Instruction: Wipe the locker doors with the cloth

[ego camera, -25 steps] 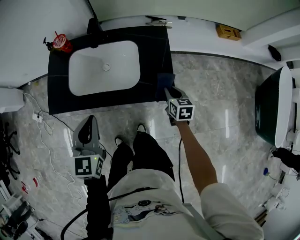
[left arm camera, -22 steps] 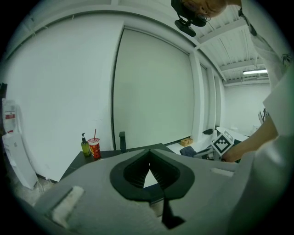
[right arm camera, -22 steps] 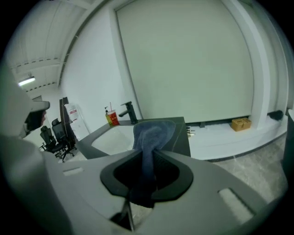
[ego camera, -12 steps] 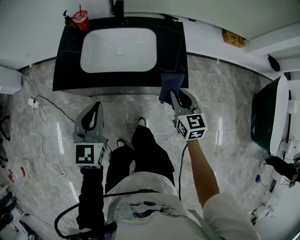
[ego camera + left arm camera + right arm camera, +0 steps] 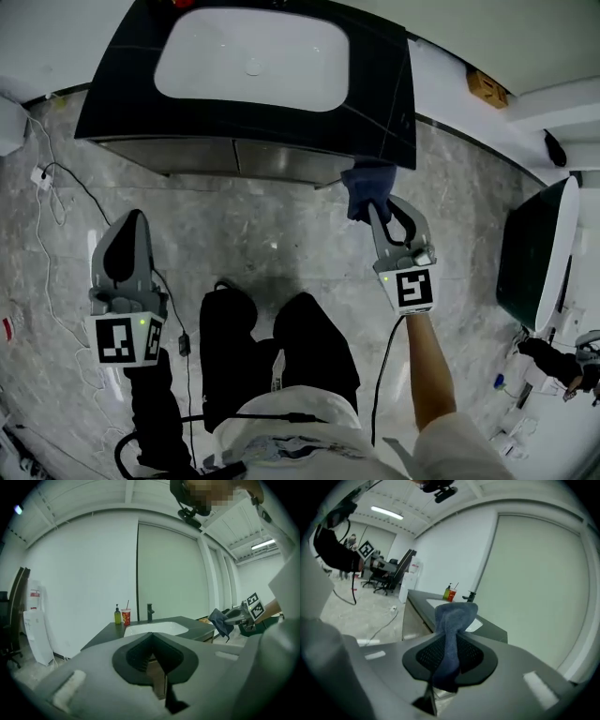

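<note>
Washroom with a grey marble floor (image 5: 281,234) and white walls (image 5: 84,573). One black counter (image 5: 384,84) with a white basin (image 5: 253,56) set into it; a dark tap (image 5: 149,612), a soap bottle (image 5: 117,616) and a red cup (image 5: 126,617) with a straw stand along its back edge. Grey cabinet doors (image 5: 234,159) sit beneath the counter, both closed. One white cable (image 5: 56,187) trails over the floor at the left. Right gripper (image 5: 377,211): jaws clamped on a blue cloth (image 5: 367,183), which bunches out past the tips and hangs by the counter's right front corner, level with the right end of the doors; contact with either cannot be told. Left gripper (image 5: 127,220): jaws closed together, nothing between them, held low over the floor, well apart from the counter and the cloth.
</note>
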`<state>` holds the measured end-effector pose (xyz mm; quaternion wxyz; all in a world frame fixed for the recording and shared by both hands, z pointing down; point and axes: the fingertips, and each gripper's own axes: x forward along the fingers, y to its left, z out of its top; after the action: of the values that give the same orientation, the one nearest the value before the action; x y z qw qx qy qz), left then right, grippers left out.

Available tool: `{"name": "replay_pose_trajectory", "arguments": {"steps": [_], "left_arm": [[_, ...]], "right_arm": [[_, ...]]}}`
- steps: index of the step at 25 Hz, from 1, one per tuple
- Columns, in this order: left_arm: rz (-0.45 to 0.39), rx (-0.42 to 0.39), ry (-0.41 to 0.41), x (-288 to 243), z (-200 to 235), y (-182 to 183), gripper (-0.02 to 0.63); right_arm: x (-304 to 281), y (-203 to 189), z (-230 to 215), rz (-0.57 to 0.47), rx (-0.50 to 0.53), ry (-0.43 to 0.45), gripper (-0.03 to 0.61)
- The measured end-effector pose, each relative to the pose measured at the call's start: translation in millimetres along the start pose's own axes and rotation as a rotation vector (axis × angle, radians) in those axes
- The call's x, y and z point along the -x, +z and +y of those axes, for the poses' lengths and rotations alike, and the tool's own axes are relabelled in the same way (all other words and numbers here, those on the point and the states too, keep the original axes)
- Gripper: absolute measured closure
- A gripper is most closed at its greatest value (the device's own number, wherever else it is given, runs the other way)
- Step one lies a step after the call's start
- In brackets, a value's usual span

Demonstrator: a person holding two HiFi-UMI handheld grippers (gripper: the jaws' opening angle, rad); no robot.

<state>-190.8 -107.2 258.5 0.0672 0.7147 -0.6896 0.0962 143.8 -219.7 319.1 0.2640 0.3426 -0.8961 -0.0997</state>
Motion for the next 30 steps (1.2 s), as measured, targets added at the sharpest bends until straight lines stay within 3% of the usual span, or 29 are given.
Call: {"name": "replay_pose_trajectory", "arguments": {"steps": [3, 6, 10, 15, 18, 22, 26, 30], "left_arm": [[-0.033, -0.045, 0.034, 2, -13, -65, 0.611], [-0.039, -0.038, 0.084, 8, -19, -140, 0.612], [-0.071, -0.043, 0.156, 11, -22, -208, 0.611], [-0.169, -0.133, 0.215, 18, -29, -220, 0.612], [-0.185, -0.127, 0.228, 22, -41, -232, 0.612], [-0.207, -0.079, 0.155, -4, -87, -247, 0.612], [-0.175, -0.114, 0.058, -37, -145, -268, 0.612], [-0.155, -0.092, 0.035, -63, -177, -287, 0.612]], "right_arm": [[-17, -63, 10, 0.016, 0.185, 0.014, 0.514], [-44, -116, 23, -0.012, 0.362, 0.028, 0.514], [-79, -168, 16, -0.027, 0.478, -0.037, 0.514], [-104, -182, -9, -0.086, 0.630, -0.139, 0.514], [-110, -177, -15, -0.142, 0.708, -0.171, 0.514], [-120, -187, -25, -0.144, 0.719, -0.216, 0.514], [-130, -203, -30, -0.149, 0.683, -0.235, 0.512], [-133, -200, -27, -0.179, 0.682, -0.241, 0.514]]}}
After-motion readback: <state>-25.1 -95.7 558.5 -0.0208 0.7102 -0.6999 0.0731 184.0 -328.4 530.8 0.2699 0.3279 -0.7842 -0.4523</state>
